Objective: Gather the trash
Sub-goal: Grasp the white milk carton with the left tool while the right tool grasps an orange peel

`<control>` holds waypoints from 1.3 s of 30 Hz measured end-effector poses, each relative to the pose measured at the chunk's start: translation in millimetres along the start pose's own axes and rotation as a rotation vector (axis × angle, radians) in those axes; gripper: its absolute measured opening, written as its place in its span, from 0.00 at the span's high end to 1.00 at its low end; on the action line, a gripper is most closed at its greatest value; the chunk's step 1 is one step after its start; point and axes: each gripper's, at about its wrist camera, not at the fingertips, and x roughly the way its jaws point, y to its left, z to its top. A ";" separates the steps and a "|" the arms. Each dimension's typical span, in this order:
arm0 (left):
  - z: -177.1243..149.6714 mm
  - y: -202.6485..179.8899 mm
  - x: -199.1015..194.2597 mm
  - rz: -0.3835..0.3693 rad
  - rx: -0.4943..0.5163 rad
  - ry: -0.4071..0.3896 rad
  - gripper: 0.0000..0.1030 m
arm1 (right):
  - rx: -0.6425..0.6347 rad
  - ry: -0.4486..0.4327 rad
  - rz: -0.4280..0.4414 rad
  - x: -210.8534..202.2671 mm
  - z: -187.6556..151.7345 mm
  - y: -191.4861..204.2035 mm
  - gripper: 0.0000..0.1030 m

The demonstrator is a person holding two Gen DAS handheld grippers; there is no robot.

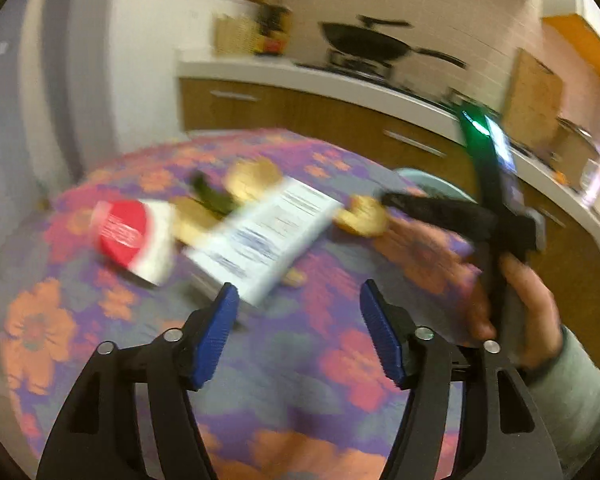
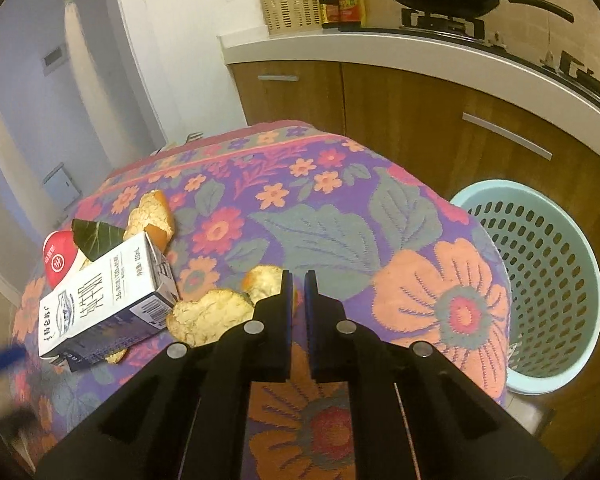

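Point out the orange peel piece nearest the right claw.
The big pale peel beside the milk carton's end, just left of the right claw. The other large peel lies farther back, by the green leaf.

Dim, warm indoor light; strong fisheye bending at every edge.
Left wrist view motion-smeared beyond its fingers; right wrist view sharp.

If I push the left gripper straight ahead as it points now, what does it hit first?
Probably the milk carton: its near corner lies just ahead of the open left gripper, toward the left finger. The frame is blurred, so depth is uncertain.
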 end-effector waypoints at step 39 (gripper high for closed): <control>27.5 4.4 19.1 0.004 -0.038 -0.054 0.51 | -0.225 0.134 0.161 15.7 -15.6 47.0 0.94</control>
